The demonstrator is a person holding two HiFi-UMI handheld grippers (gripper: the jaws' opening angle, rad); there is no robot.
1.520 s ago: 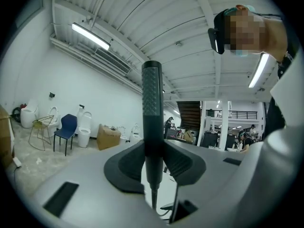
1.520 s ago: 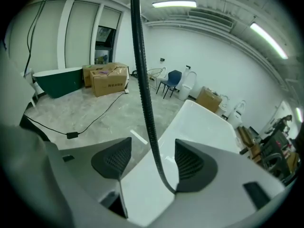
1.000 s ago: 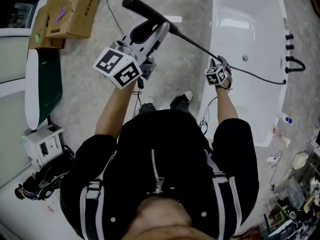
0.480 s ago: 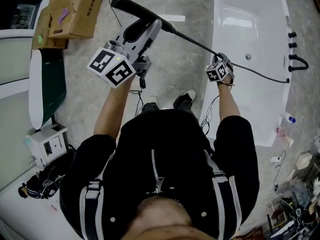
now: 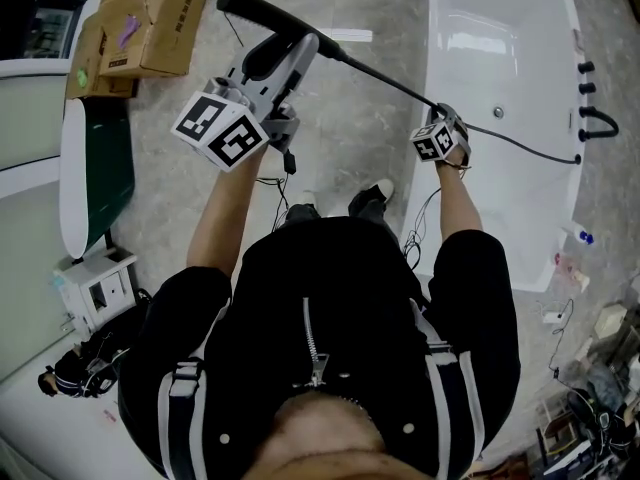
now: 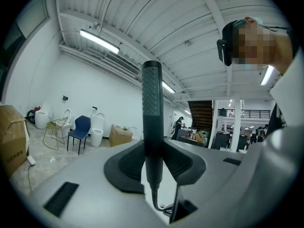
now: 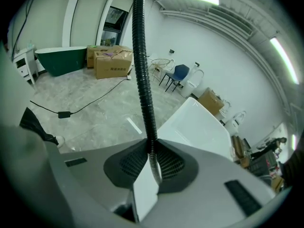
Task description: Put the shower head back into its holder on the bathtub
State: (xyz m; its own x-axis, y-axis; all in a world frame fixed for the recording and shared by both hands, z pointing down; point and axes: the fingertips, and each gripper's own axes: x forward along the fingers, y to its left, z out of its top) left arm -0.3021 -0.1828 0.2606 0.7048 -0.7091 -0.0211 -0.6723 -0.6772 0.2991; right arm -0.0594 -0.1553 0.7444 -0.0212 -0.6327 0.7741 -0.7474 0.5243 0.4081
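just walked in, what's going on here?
A person stands beside a white bathtub with a claw in each hand. The left claw is clamped on the handle of the black shower head, held out over the floor, not yet in its holder. The right claw has just been closing on the hose and now pinches it. From there the hose runs across the tub toward the black fittings on its rim.
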